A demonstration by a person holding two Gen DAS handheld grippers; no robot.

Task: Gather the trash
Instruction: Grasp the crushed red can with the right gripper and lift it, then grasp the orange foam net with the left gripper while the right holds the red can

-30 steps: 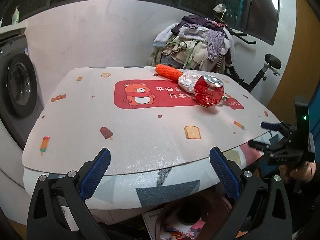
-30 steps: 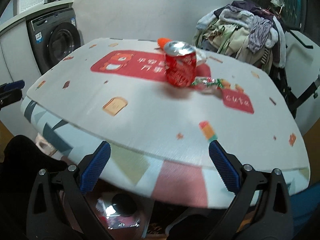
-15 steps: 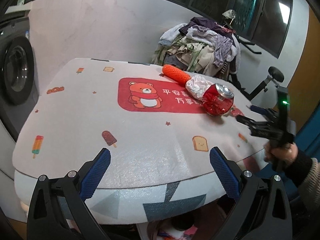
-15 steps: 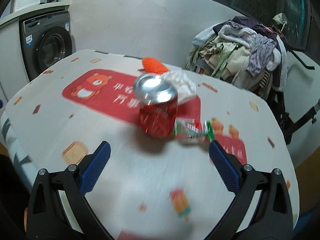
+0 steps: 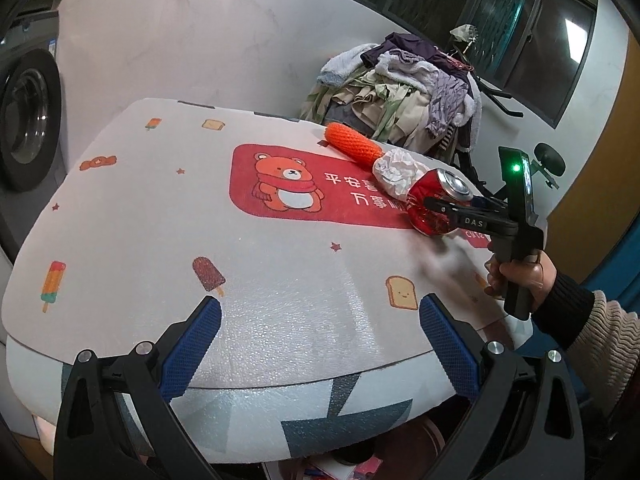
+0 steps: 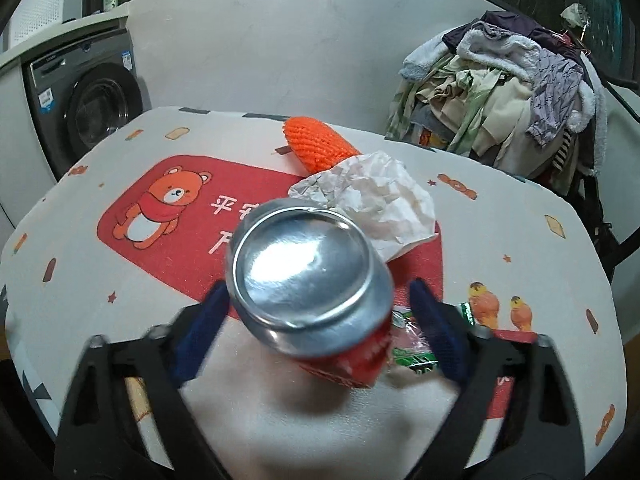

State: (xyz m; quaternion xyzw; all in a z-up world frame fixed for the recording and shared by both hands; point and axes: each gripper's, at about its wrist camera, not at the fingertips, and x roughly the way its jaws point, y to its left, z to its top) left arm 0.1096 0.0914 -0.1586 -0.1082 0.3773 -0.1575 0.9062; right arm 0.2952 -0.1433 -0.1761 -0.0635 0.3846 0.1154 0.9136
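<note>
Can (image 6: 316,292) stands dented on the table (image 6: 520,240), touching the paper wad (image 6: 372,204); right gripper (image 6: 320,328) straddles it, jaws closing in, not yet clearly pinching. Squeeze gently, mid-body, avoid the wrapper (image 6: 412,354). Left gripper (image 5: 320,344) hangs spread, empty

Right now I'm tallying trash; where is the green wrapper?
In the right wrist view the green wrapper lies on the table mat, right of the red can, against the right tongs' right-hand finger.

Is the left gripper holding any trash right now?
No, the left gripper stands open over bare table, far from the red can.
</note>
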